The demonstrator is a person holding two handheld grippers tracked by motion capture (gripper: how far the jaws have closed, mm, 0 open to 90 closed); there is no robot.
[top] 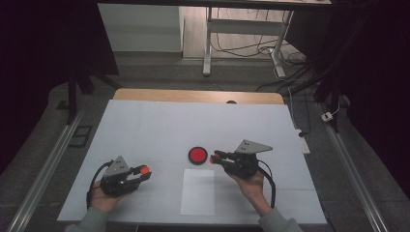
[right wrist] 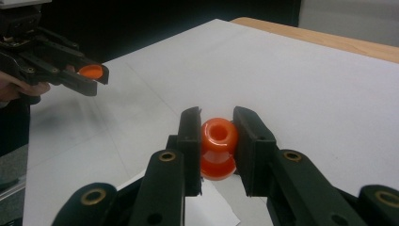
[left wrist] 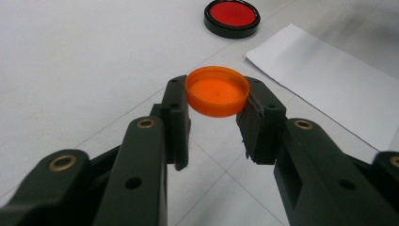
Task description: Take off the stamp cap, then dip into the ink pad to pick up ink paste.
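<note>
My left gripper point(left wrist: 217, 101) is shut on a flat orange cap point(left wrist: 217, 90), held level above the white table. From above, that cap point(top: 143, 169) sits at the tips of the left gripper point(top: 141, 171) at the table's front left. My right gripper point(right wrist: 217, 136) is shut on a small orange spool-shaped piece point(right wrist: 218, 147) with a hole at its top end. In the high view the right gripper point(top: 216, 157) holds it just right of a round red disc with a black rim point(top: 197, 155). The same disc point(left wrist: 231, 16) lies ahead of the left jaws.
A white sheet of paper point(top: 198, 192) lies flat near the front edge, between the two hands. The white table cover point(top: 159, 125) ends at a wooden strip point(top: 193, 95) at the back. Desk legs and cables stand on the floor beyond.
</note>
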